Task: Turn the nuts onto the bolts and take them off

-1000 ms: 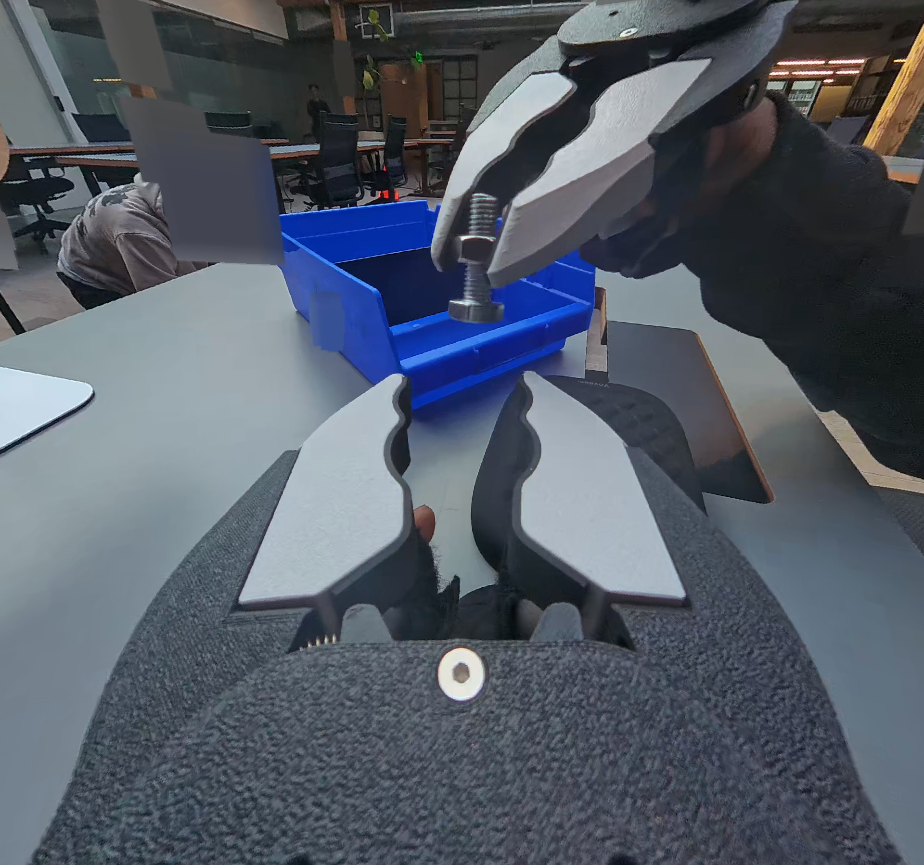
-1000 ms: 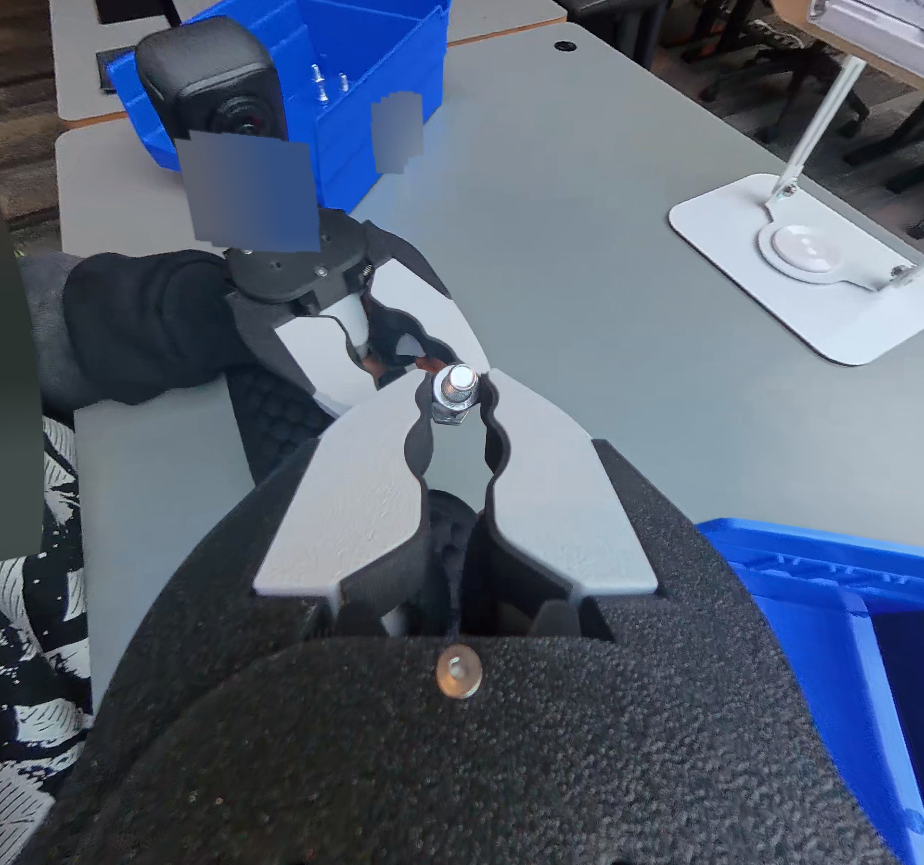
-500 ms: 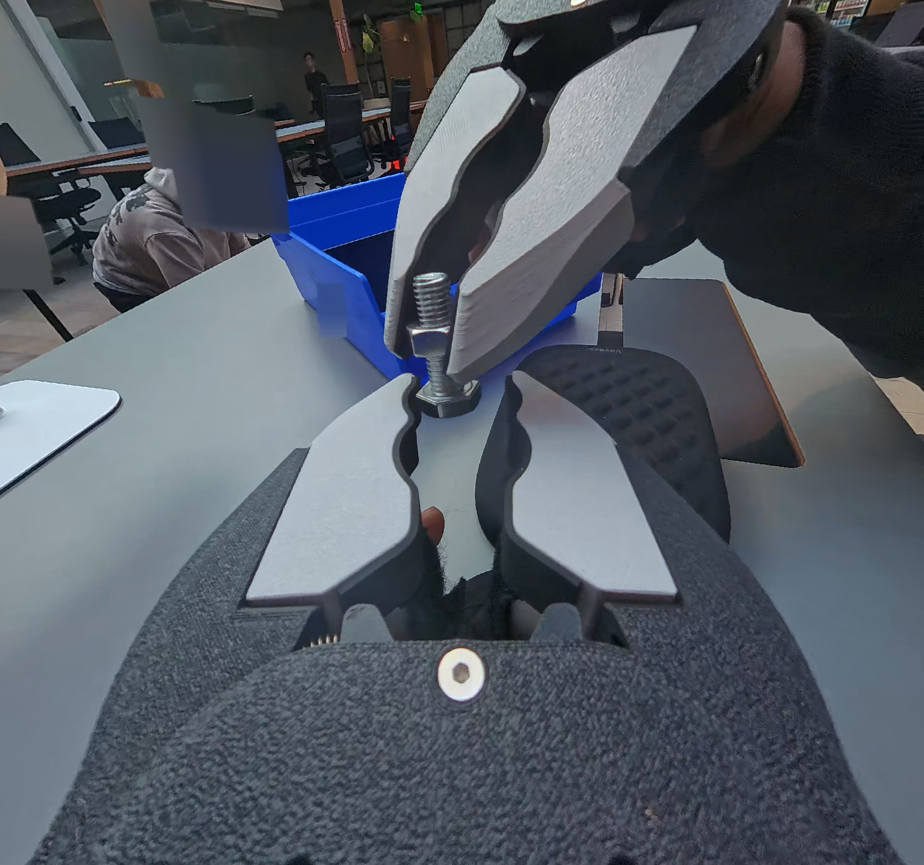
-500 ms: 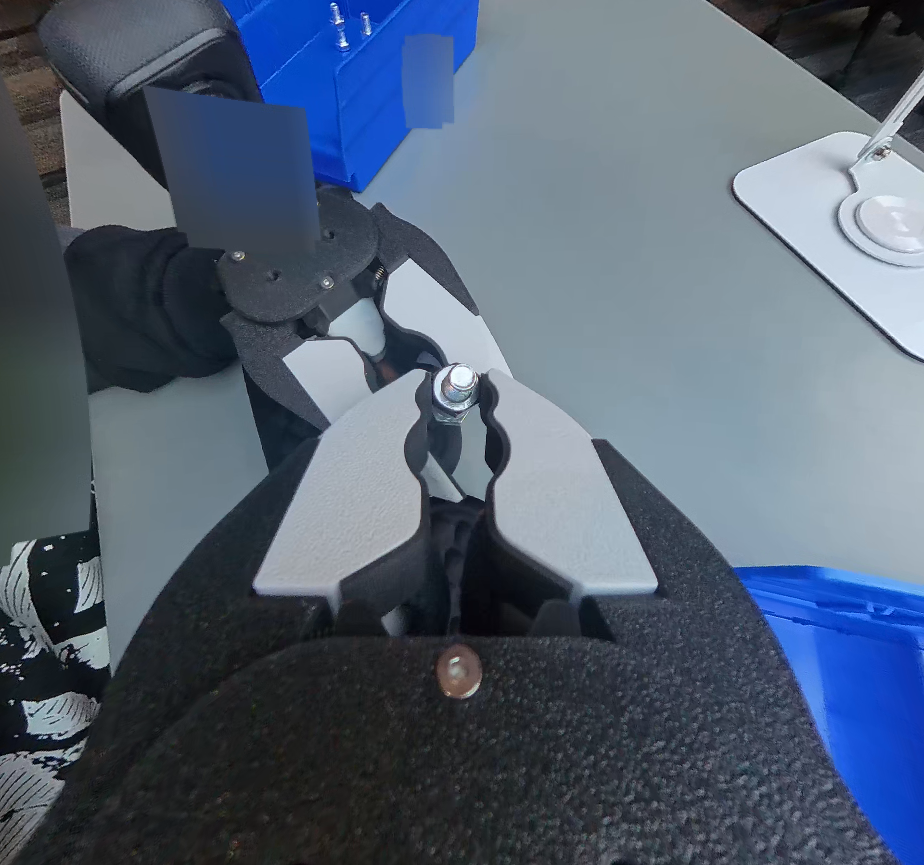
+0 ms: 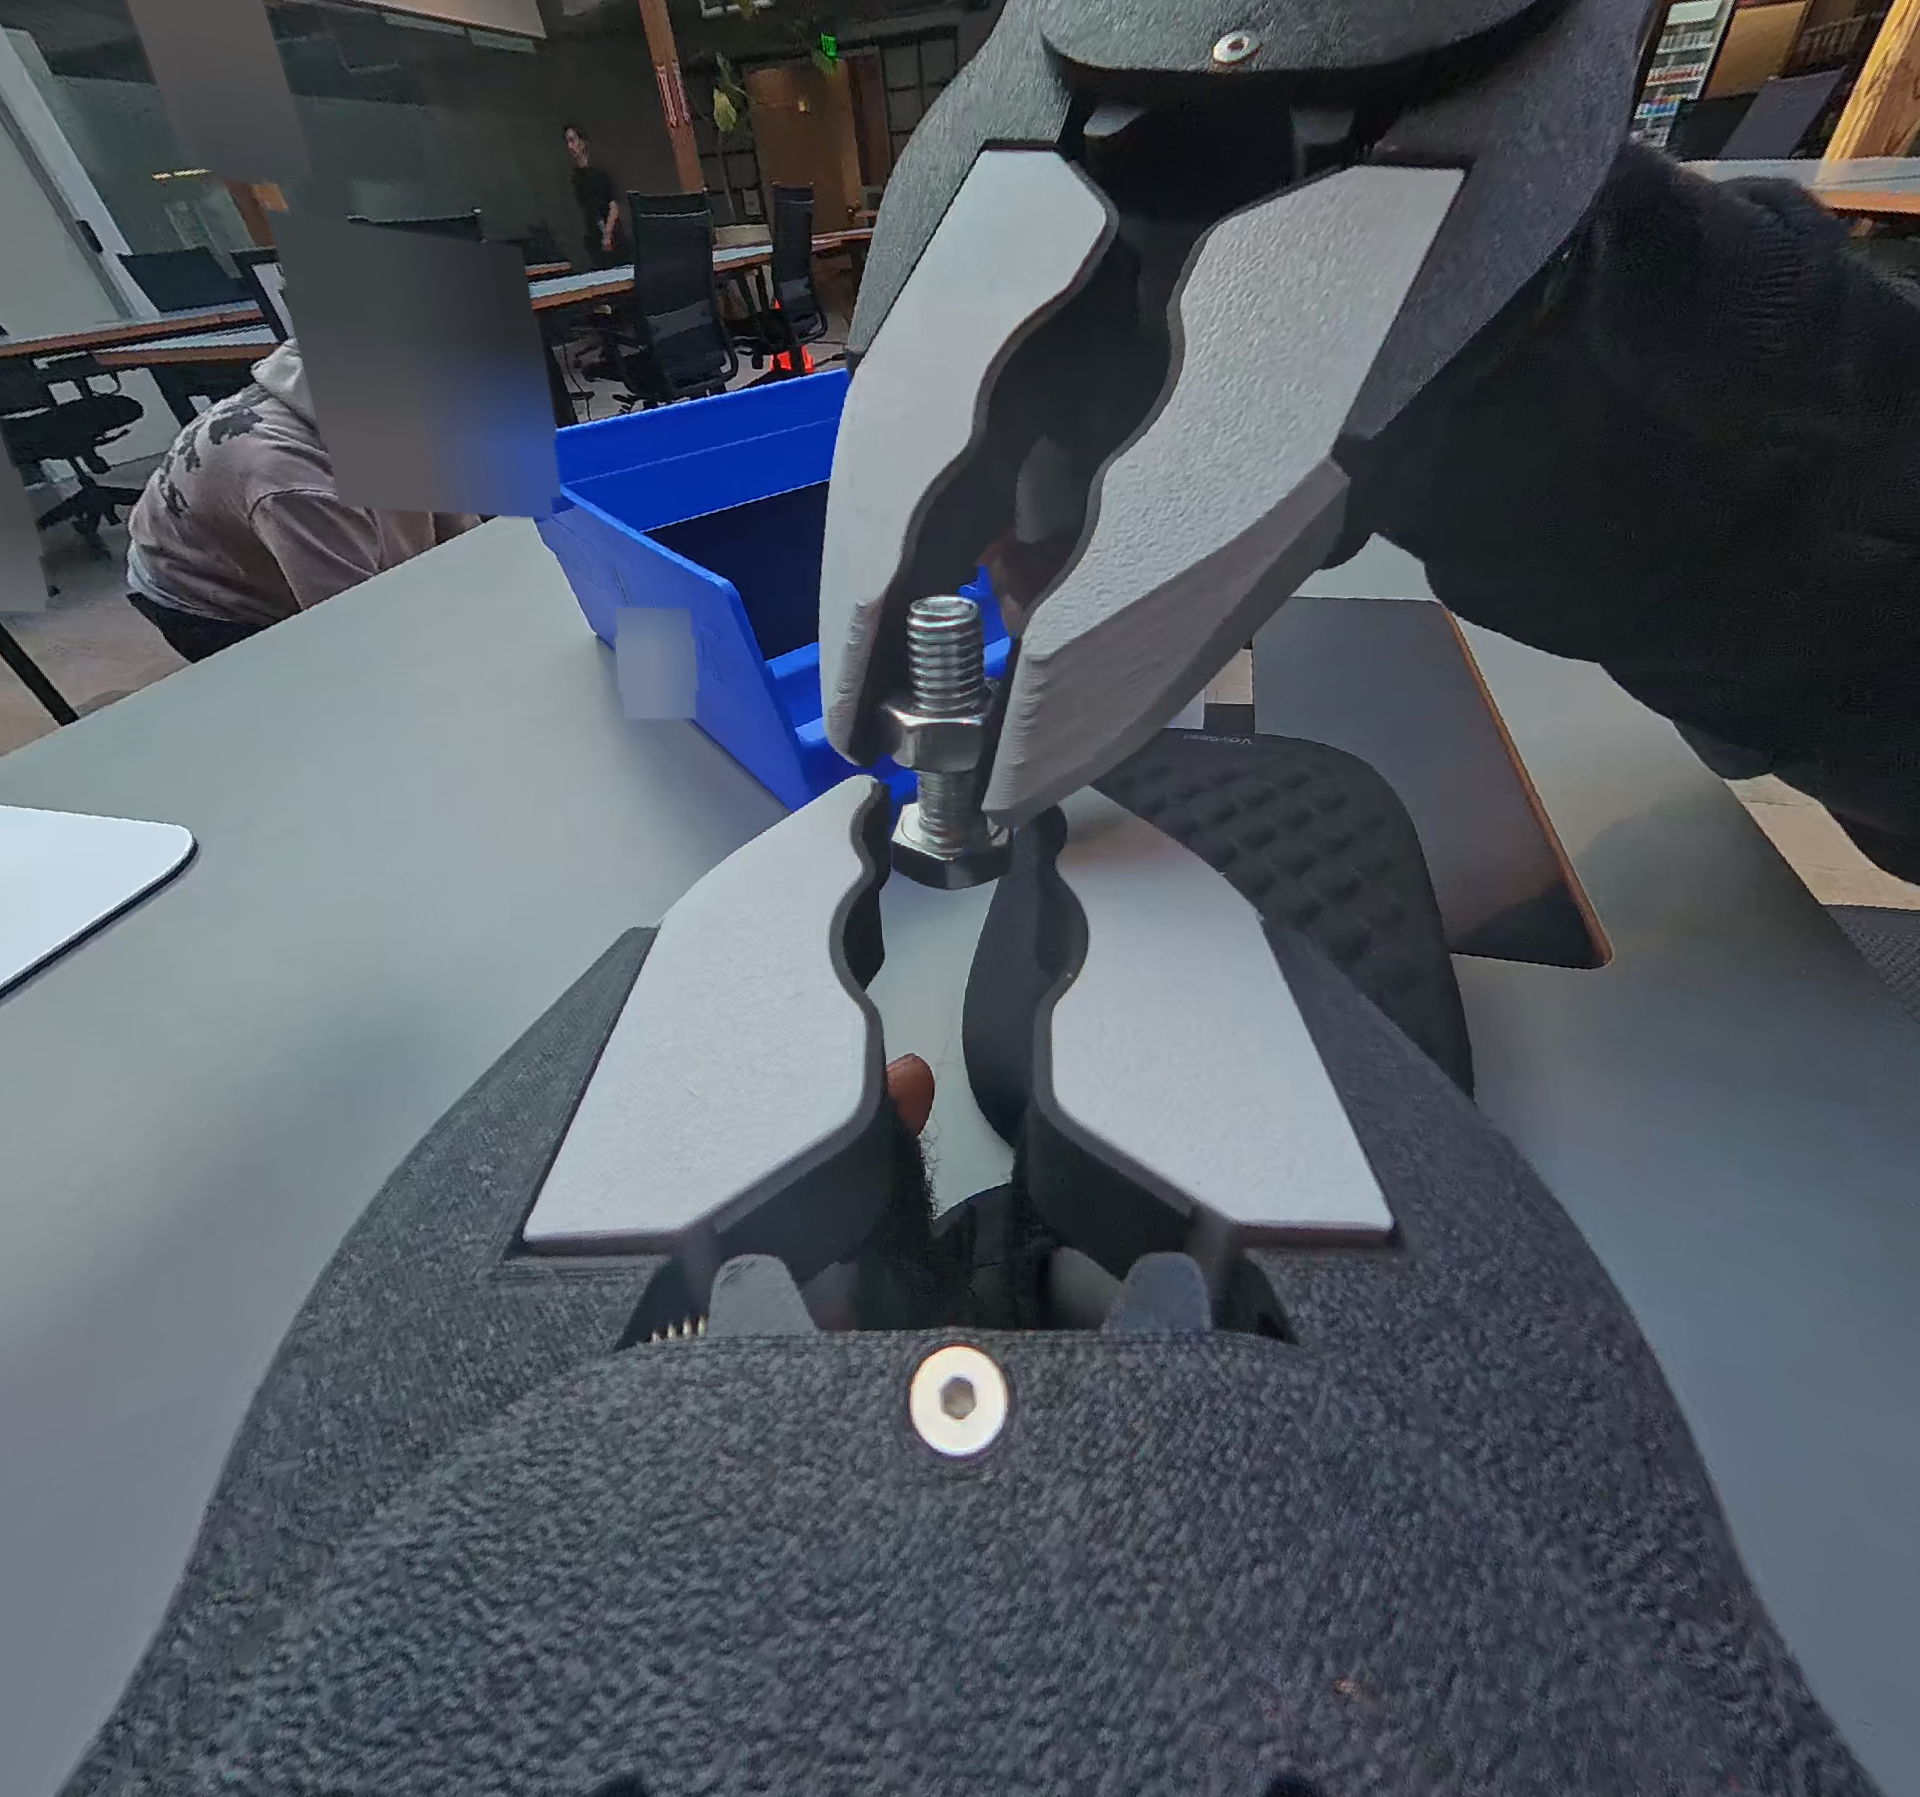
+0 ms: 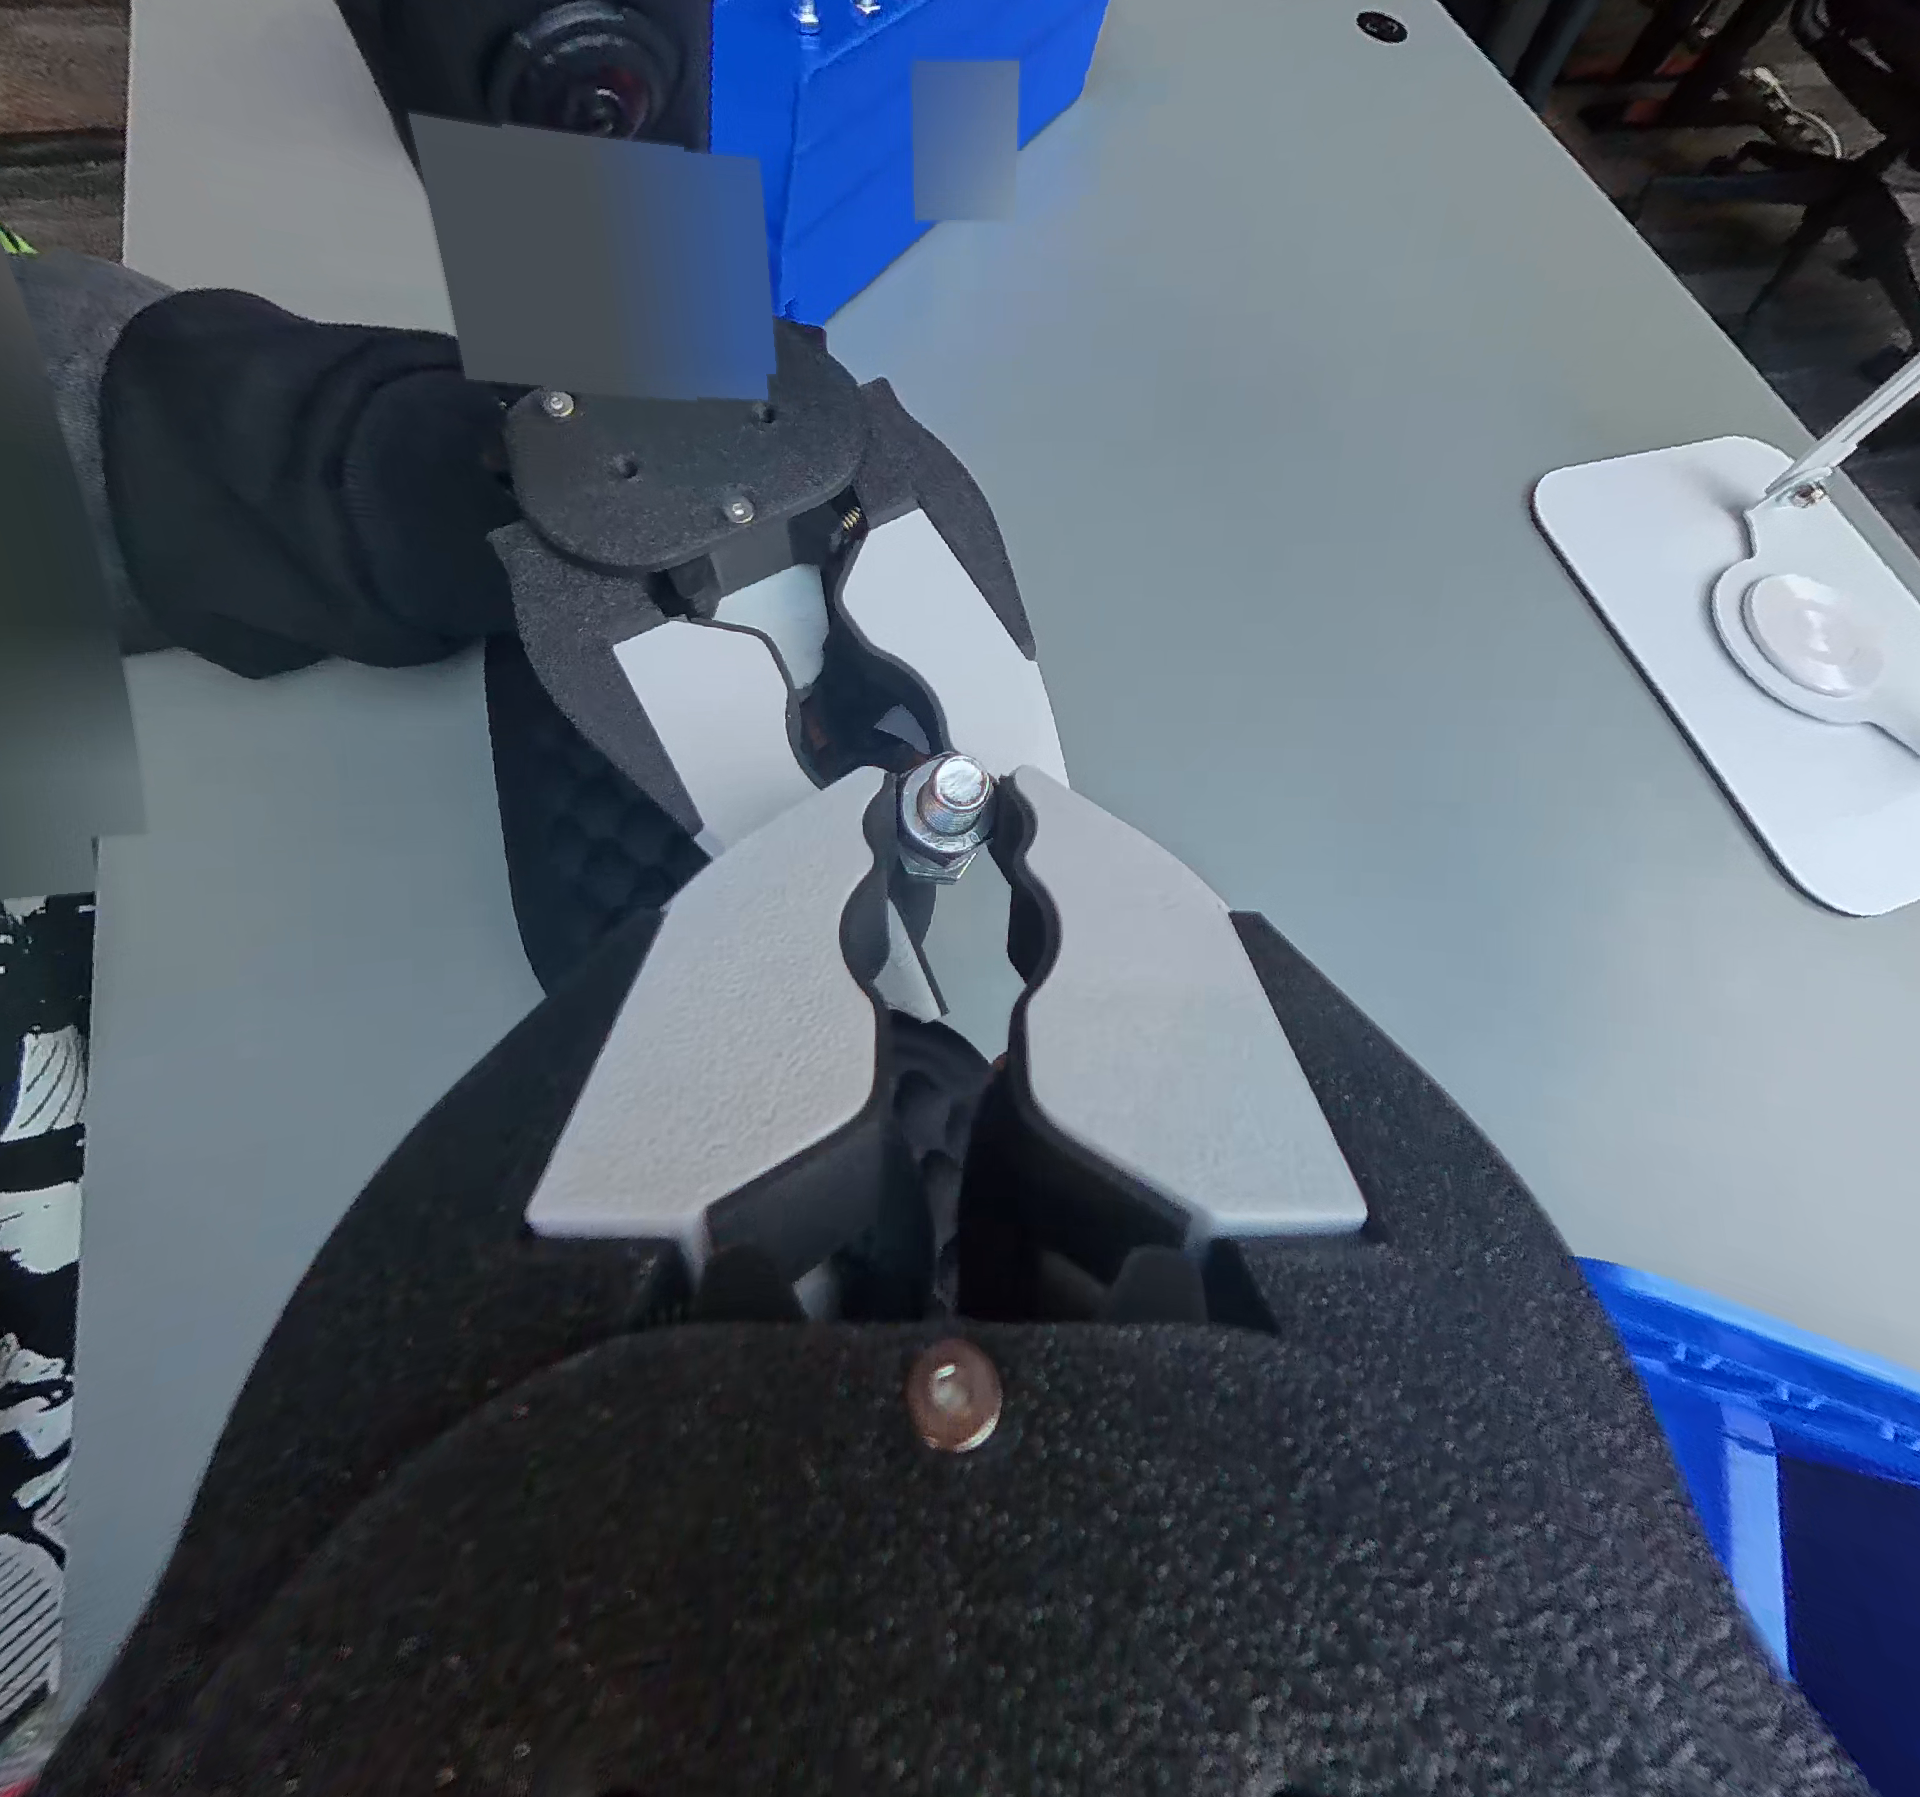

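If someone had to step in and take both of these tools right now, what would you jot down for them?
Right tool: shut on the nut, coming down from above, carrying the bolt with it.
Left tool: its tips sit on either side of the bolt head; whether it grips yet, I cannot tell.
Nut sits partway along the thread, bolt upright above the grey table.
Blue bin across the table holds more bolts.
Left: clamp the head, then spin the nut off.
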{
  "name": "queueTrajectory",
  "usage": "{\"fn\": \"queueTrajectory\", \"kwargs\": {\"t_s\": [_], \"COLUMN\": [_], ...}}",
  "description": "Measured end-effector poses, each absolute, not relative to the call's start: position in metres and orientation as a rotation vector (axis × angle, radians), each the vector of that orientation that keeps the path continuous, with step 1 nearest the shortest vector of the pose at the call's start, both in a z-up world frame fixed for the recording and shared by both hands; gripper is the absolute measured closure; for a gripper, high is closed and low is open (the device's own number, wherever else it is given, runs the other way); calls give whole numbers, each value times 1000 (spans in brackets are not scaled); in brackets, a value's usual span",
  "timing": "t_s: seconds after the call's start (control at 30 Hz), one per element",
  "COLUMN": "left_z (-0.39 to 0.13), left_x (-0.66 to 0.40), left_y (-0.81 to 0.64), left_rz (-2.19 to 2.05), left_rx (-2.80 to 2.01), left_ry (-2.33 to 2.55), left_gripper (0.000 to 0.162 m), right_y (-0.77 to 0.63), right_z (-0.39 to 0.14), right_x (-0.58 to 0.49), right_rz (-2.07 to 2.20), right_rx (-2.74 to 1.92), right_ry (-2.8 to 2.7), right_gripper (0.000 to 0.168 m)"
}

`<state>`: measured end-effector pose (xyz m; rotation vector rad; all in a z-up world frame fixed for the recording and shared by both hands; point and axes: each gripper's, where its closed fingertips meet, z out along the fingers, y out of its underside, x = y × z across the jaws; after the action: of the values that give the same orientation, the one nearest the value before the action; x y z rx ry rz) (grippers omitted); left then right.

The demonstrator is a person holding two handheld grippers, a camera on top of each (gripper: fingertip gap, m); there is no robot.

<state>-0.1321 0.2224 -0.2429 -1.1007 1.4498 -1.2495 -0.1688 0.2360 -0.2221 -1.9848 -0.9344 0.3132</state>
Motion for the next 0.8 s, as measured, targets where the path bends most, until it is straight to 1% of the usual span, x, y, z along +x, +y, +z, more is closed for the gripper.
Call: {"fn": "queueTrajectory", "kwargs": {"t_s": [0.33, 0.47, 0.7, 0.73, 0.8], "left_z": [-243, -243, -241, -241, -240], "left_x": [-134, -134, -135, -135, -137], "left_y": [216, 217, 217, 217, 216], "left_rz": [-1262, -1254, -1278, -1289, -1313], "left_rx": [-1064, -1061, -1067, -1070, -1071], "left_ry": [1481, 1479, 1471, 1470, 1470], "left_gripper": [138, 147, 148, 148, 148], "right_y": [232, 231, 232, 233, 234], "right_z": [-220, -220, -218, -217, -212], "right_x": [-172, -173, -176, -176, -176], "right_rz": [311, 323, 327, 332, 362], "right_rx": [-1963, -1963, -1948, -1936, -1886], "right_ry": [-1031, -1037, -1005, -980, -909], "right_gripper": [151, 151, 151, 148, 133]}}
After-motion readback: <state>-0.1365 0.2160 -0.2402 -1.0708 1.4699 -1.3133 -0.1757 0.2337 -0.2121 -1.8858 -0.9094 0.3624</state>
